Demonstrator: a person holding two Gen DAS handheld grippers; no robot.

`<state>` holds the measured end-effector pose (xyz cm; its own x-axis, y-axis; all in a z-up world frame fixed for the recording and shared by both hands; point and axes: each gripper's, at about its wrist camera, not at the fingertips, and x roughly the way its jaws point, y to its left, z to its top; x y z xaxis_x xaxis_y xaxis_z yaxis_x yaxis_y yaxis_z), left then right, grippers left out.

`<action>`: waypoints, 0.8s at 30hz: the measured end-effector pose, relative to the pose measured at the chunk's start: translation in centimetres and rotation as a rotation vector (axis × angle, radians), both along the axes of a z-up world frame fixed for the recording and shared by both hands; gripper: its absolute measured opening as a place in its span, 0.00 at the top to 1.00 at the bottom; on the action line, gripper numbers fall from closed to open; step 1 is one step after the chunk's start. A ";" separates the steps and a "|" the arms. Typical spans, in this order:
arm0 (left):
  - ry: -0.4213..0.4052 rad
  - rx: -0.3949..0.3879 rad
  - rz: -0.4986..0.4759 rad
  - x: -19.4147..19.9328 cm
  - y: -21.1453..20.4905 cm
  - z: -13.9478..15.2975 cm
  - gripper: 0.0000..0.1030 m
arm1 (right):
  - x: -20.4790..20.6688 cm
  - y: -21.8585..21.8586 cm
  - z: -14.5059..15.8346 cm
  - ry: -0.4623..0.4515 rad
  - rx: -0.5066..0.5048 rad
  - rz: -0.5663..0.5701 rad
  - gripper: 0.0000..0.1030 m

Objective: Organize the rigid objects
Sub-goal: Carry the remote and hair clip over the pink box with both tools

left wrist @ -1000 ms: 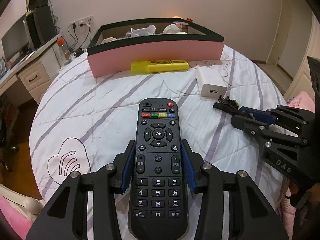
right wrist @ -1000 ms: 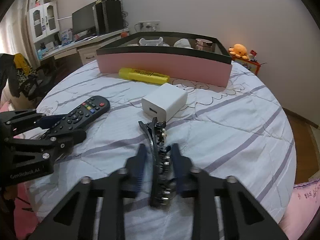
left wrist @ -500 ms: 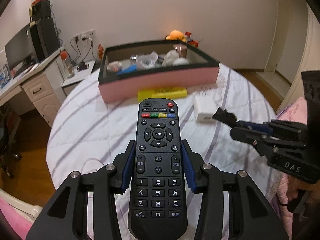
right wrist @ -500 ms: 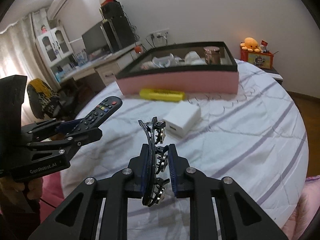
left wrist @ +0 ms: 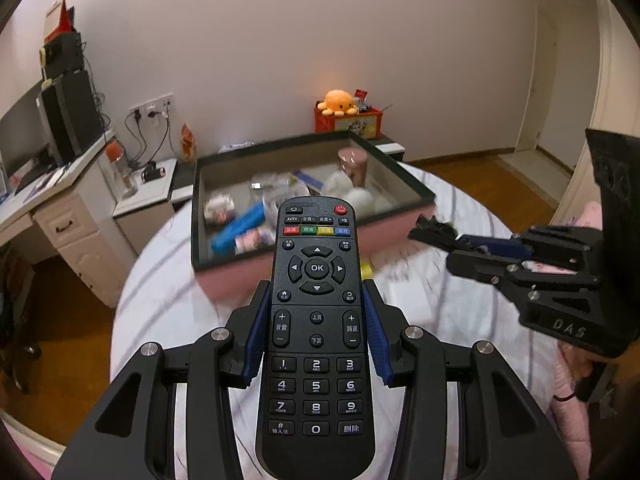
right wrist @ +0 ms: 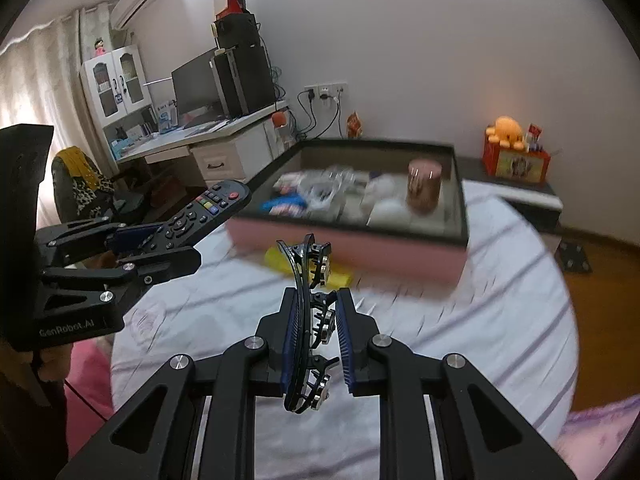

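Note:
My left gripper is shut on a black remote control and holds it high above the table; it also shows in the right wrist view. My right gripper is shut on a black hair clip set with stones, also held in the air; the clip shows in the left wrist view. The pink box with a black rim holds several items and stands beyond both grippers, also in the right wrist view.
A yellow highlighter and a white charger lie on the striped round table in front of the box. A desk with a monitor stands at the left. An orange plush sits on a red box by the wall.
Both grippers have risen well above the table with their objects. The box interior now shows from above, and the table looks farther away.

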<state>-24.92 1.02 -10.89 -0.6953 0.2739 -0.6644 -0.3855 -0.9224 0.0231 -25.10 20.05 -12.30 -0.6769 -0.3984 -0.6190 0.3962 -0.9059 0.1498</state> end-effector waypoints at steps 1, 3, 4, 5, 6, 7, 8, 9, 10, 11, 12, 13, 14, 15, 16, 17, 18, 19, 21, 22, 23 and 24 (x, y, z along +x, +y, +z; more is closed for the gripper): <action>0.000 -0.014 0.003 -1.2 0.1 0.3 0.57 | -0.5 0.1 0.3 0.005 0.007 0.000 0.82; -0.004 -0.013 0.001 -3.3 0.2 0.7 0.57 | -2.4 0.3 1.1 0.012 0.032 0.001 0.82; -0.010 -0.004 -0.011 -4.6 0.2 1.0 0.57 | -3.7 0.4 1.4 0.011 0.047 -0.005 0.82; -0.015 -0.003 -0.014 -5.8 0.1 1.1 0.57 | -4.7 0.5 1.5 0.011 0.060 -0.008 0.82; -0.017 -0.011 -0.007 -6.8 0.1 1.2 0.57 | -5.6 0.5 1.6 0.007 0.071 -0.007 0.82; -0.018 -0.025 -0.003 -8.0 0.1 1.2 0.57 | -6.9 0.6 1.6 -0.001 0.080 -0.010 0.82; -0.022 -0.030 -0.001 -8.8 0.1 1.1 0.57 | -7.9 0.7 1.7 -0.004 0.089 -0.013 0.82; -0.035 -0.031 0.006 -10.3 0.0 0.9 0.57 | -9.1 0.7 1.6 -0.012 0.103 -0.012 0.82; -0.051 -0.032 0.012 -11.7 -0.2 0.6 0.57 | -9.8 0.8 1.5 -0.016 0.110 -0.013 0.82; -0.061 -0.035 0.020 -12.5 -0.2 0.3 0.57 | -11.0 0.8 1.5 -0.022 0.118 -0.013 0.82; -0.071 -0.045 0.029 -13.9 -0.3 -0.1 0.57 | -12.3 0.8 1.4 -0.032 0.123 -0.009 0.82; -0.079 -0.053 0.036 -14.7 -0.2 -0.4 0.57 | -13.4 0.7 1.3 -0.041 0.129 -0.004 0.82; -0.095 -0.058 0.039 -16.1 0.0 -0.9 0.57 | -14.4 0.5 1.2 -0.047 0.139 0.001 0.82; -0.104 -0.054 0.034 -16.9 0.0 -1.2 0.57 | -15.6 0.1 1.0 -0.059 0.150 0.008 0.82; -0.113 -0.054 0.034 -17.9 0.2 -1.6 0.57 | -16.5 0.0 0.9 -0.067 0.156 0.012 0.82; -0.119 -0.063 0.037 -18.4 0.3 -1.9 0.57 | -17.7 -0.2 0.7 -0.079 0.158 0.017 0.82; -0.126 -0.076 0.043 -19.4 0.5 -2.3 0.57 | -18.8 -0.4 0.5 -0.098 0.155 0.021 0.82; -0.131 -0.078 0.046 -20.1 0.6 -2.6 0.57 | -20.0 -0.8 0.2 -0.115 0.160 0.023 0.82; -0.152 -0.075 0.050 -21.9 0.6 -3.3 0.57 | -21.3 -1.6 -0.5 -0.129 0.195 0.034 0.82; -0.162 -0.089 0.061 -22.8 0.6 -3.8 0.57 | -22.1 -2.1 -0.9 -0.139 0.217 0.035 0.82; -0.165 -0.103 0.071 -23.3 0.7 -4.2 0.57 | -22.8 -2.5 -1.3 -0.146 0.235 0.034 0.82; -0.170 -0.109 0.077 -23.8 0.6 -4.5 0.57 | -23.5 -2.9 -1.7 -0.159 0.250 0.031 0.82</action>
<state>-48.74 1.58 -15.42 -0.5870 0.1444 -0.7966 -0.3211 -0.9448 0.0654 -48.64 17.12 -14.03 -0.5532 -0.2389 -0.7981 0.4137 -0.9103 -0.0143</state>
